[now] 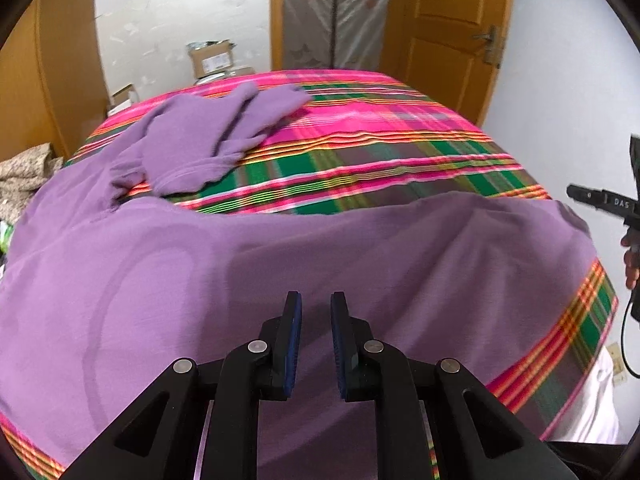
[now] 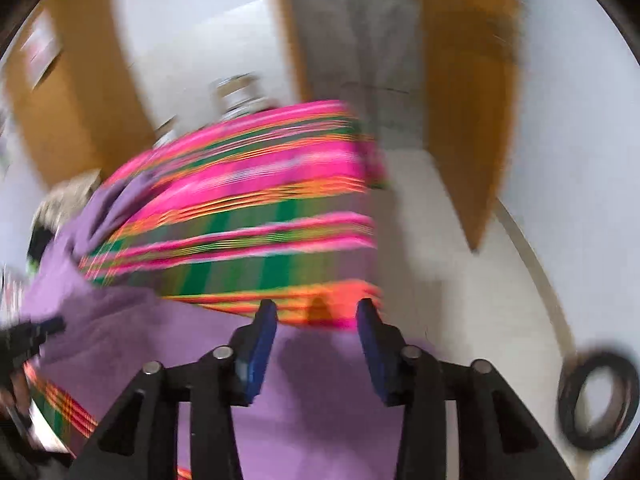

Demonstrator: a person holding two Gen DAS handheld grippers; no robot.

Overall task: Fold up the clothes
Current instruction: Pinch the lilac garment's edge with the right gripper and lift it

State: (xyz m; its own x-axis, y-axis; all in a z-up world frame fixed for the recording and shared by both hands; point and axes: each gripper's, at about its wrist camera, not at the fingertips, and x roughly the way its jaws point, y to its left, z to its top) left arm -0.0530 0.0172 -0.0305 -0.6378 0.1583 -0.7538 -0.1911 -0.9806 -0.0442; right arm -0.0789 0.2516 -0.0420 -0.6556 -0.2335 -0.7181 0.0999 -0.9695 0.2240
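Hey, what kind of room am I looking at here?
Most likely a bedroom in a home. A bed under a bright plaid bedspread has a purple garment spread on it; a wooden door and cardboard boxes stand beyond.

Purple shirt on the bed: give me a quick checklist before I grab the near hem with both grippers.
1. Left gripper open, nothing between its fingers: ok.
2. Right gripper open and empty: ok.
3. Shirt body lies flat under the left gripper: ok.
4. Sleeves laid out: not ok, they lie bunched and crossed at the far left.
5. Right gripper over the shirt's edge near the bed side: ok, purple cloth shows below its fingers.
6. Right wrist view steady enough to aim: not ok, heavily blurred.
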